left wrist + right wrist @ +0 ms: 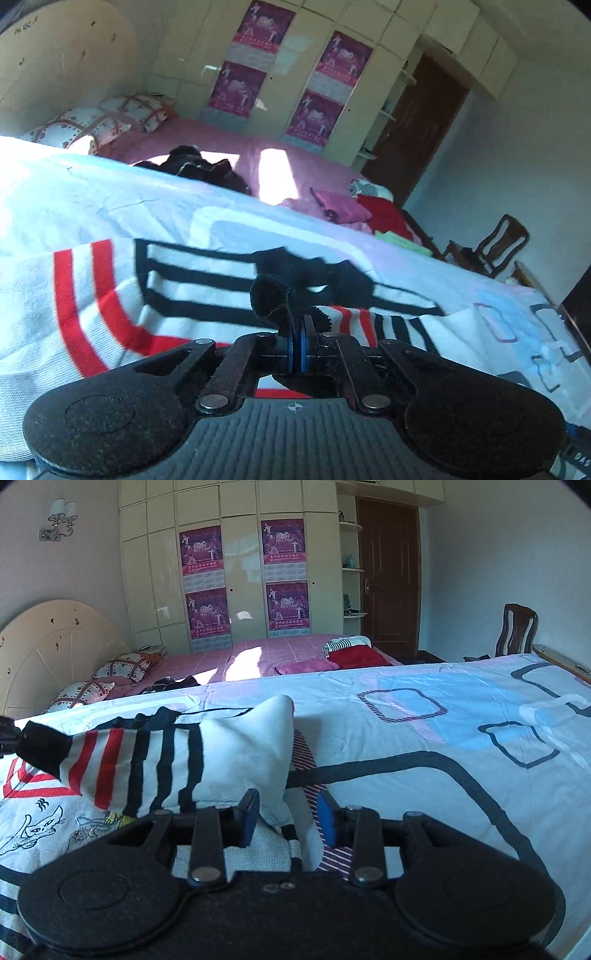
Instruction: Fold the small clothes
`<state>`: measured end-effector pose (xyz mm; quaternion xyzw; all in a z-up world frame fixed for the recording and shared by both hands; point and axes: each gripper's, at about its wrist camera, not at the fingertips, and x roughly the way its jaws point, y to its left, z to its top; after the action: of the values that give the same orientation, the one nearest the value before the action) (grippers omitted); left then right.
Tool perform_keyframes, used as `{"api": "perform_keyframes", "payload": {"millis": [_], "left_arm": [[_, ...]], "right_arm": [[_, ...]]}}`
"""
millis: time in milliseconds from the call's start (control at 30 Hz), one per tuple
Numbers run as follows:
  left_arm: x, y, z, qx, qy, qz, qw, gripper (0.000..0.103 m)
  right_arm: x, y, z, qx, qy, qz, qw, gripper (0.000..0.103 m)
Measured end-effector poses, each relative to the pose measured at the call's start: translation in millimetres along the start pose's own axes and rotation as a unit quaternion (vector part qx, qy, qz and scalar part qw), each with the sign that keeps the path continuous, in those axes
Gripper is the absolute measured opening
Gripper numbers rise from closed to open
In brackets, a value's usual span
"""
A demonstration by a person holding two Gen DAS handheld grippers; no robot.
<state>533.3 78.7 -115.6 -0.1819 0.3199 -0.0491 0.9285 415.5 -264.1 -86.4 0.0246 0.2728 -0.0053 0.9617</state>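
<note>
Sunlit bedroom, left wrist view: on the patterned bedsheet [122, 192], our left gripper [297, 334] is clenched on the black cuff of the striped garment [110, 295]; we judge it should hold taut.

Right wrist view: our right gripper [286, 818] stands part-open around the garment's white fold, its hold uncertain. No containers appear.

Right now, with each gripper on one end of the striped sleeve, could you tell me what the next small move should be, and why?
Probably carry the black cuff inward over the garment body. The left gripper is shut on the cuff, the right gripper has white sleeve cloth between its pads, and the sleeve hangs lifted between them, above the bedsheet, so it looks ready to fold across.
</note>
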Motion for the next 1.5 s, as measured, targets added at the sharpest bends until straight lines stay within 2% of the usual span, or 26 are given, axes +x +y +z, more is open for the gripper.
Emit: {"api": "perform_keyframes", "payload": {"millis": [100, 267, 367, 433, 500, 667, 767, 833, 867, 1033, 1067, 1133, 1167, 1200, 1233, 1300, 1367, 1400, 1467, 1500], "left_arm": [[4.1, 22.9, -12.6, -0.012, 0.023, 0.018, 0.9995, 0.003], [-17.6, 20.9, -23.5, -0.023, -0.005, -0.01, 0.9997, 0.003], [-31.5, 25.9, -34.0, -0.035, -0.025, 0.0, 0.9991, 0.003], [-31.3, 33.4, -43.8, -0.042, -0.026, 0.015, 0.9986, 0.003], [-21.3, 45.1, -53.7, -0.055, 0.003, 0.027, 0.9981, 0.003], [-29.6, 45.9, -53.2, -0.061, -0.016, 0.01, 0.998, 0.003], [-37.1, 40.8, -54.9, -0.054, -0.031, 0.013, 0.998, 0.003], [-36.3, 40.1, -61.1, -0.054, -0.023, 0.026, 0.998, 0.003], [-33.2, 42.2, -65.7, -0.057, -0.01, 0.033, 0.9978, 0.003], [-31.2, 48.8, -67.7, -0.069, -0.008, 0.027, 0.9972, 0.003], [-33.2, 50.1, -66.9, -0.074, -0.01, 0.031, 0.9967, 0.006], [-43.7, 51.9, -66.1, -0.081, -0.024, 0.056, 0.9948, 0.023], [-52.3, 51.9, -64.8, -0.083, -0.039, 0.076, 0.9928, 0.036], [-60.5, 48.8, -61.8, -0.076, -0.054, 0.093, 0.9912, 0.04], [-63.9, 42.7, -57.4, -0.058, -0.06, 0.095, 0.9919, 0.04], [-62.1, 23.0, -48.3, -0.011, -0.059, 0.083, 0.9947, 0.04], [-49.1, 1.4, -42.3, 0.04, -0.051, 0.059, 0.9962, 0.04], [-35.3, -8.6, -40.8, 0.065, -0.036, 0.054, 0.9958, 0.047], [-3.3, -12.9, -42.2, 0.094, 0.002, 0.078, 0.9925, 0.066], [8.5, -8.7, -43.0, 0.095, 0.015, 0.095, 0.9908, 0.066]], "right_arm": [[10.4, 1.3, -0.9, -0.002, 0.013, -0.001, 1.0, 0.034], [19.8, 4.1, 7.7, -0.004, 0.003, 0.007, 1.0, 0.034], [32.7, 9.7, 9.0, -0.015, 0.014, 0.011, 1.0, 0.026], [47.1, 12.7, 3.1, -0.03, 0.043, 0.008, 0.999, 0.014], [56.5, 15.0, -4.1, -0.044, 0.062, 0.009, 0.997, 0.014], [51.9, 17.4, -0.3, -0.057, 0.059, 0.014, 0.997, 0.014], [51.0, 15.4, 7.2, -0.057, 0.046, 0.024, 0.997, 0.009], [63.9, 17.6, 4.0, -0.075, 0.07, 0.022, 0.995, 0.007], [65.9, 19.1, 3.2, -0.084, 0.07, 0.022, 0.994, 0.007], [67.3, 16.9, 6.2, -0.093, 0.073, 0.035, 0.992, 0.009], [67.1, 16.3, 5.3, -0.099, 0.072, 0.035, 0.992, 0.009], [64.6, 15.7, 6.0, -0.109, 0.07, 0.033, 0.991, 0.01], [59.3, 13.5, 9.4, -0.104, 0.06, 0.037, 0.992, 0.012], [52.0, 10.0, 15.1, -0.095, 0.044, 0.049, 0.993, 0.015], [48.3, 8.9, 19.1, -0.091, 0.035, 0.059, 0.993, 0.014], [49.9, 12.6, 25.0, -0.099, 0.03, 0.076, 0.992, 0.013], [66.0, 20.3, 25.8, -0.111, 0.048, 0.081, 0.989, 0.012], [75.2, 22.9, 24.0, -0.118, 0.054, 0.08, 0.988, 0.012], [95.2, 25.5, 19.5, -0.131, 0.053, 0.074, 0.987, 0.011], [99.2, 25.5, 22.1, -0.131, 0.05, 0.074, 0.987, 0.011]]}}
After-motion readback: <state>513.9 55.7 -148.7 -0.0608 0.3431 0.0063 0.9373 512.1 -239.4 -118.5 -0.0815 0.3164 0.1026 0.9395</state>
